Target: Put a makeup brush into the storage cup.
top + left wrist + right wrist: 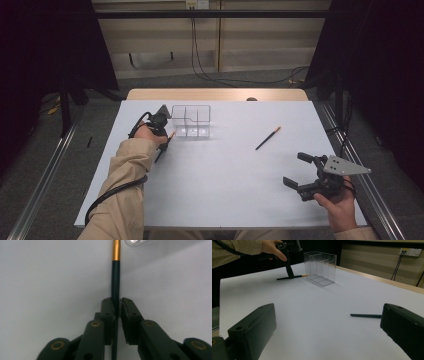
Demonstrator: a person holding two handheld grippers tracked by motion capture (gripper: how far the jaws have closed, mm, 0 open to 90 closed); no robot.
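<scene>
Pencil (pixel 115 287), dark shaft with an orange end, lies flat on the white tabletop (pixel 220 190) just left of the clear plastic organizer (pixel 191 120); the left gripper (pixel 161 131) is clamped on its shaft, jaws pinched together around it in the left gripper view. A second pencil (pixel 268 138) lies well apart toward the right. The right gripper (pixel 299 172) rests near the tabletop's right edge with jaws spread wide, holding nothing.

Risks, judged from this state:
- Grip sits on a thin round shaft near one end. On lifting, the pencil may pivot between the pads and hang tilted, so the tip misses a compartment.
- Organizer is light and transparent, with walls hard to judge. A swinging pencil end could nudge or tip it.
- Pencil's orange end lies just beside the organizer's base, so a lift that drags sideways could catch it there.
- Pinch may be shallow, and the shaft could slip out and roll.
</scene>
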